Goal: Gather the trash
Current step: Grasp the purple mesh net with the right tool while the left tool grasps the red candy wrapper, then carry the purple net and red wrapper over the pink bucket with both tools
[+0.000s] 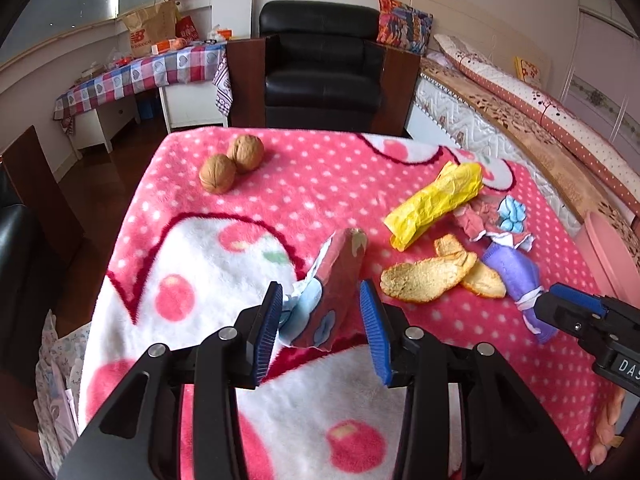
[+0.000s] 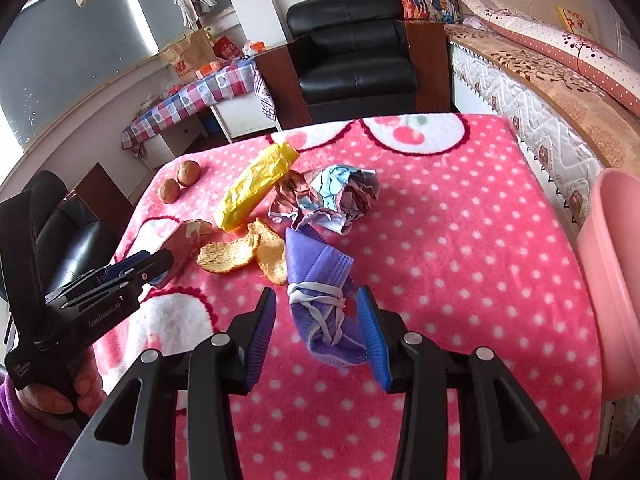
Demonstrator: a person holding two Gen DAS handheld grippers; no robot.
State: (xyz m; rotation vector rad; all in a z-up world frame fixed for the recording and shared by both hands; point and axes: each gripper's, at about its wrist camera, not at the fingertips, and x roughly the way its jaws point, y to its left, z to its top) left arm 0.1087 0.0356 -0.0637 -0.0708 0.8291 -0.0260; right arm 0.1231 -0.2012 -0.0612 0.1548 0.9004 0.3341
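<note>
Right wrist view showed both grippers, left [image 1: 320,320] and right [image 2: 316,320], open astride wrapper [image 1: 340,272] and mask [image 2: 320,304]; closing seemed next.

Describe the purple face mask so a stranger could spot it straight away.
Start at the table under the pink polka-dot blanket; a heap of trash lies on it. The purple face mask lies at the heap's near end, beside the orange peels. Alone there it is violet, rolled up and bound in its own white ear loops.
</note>
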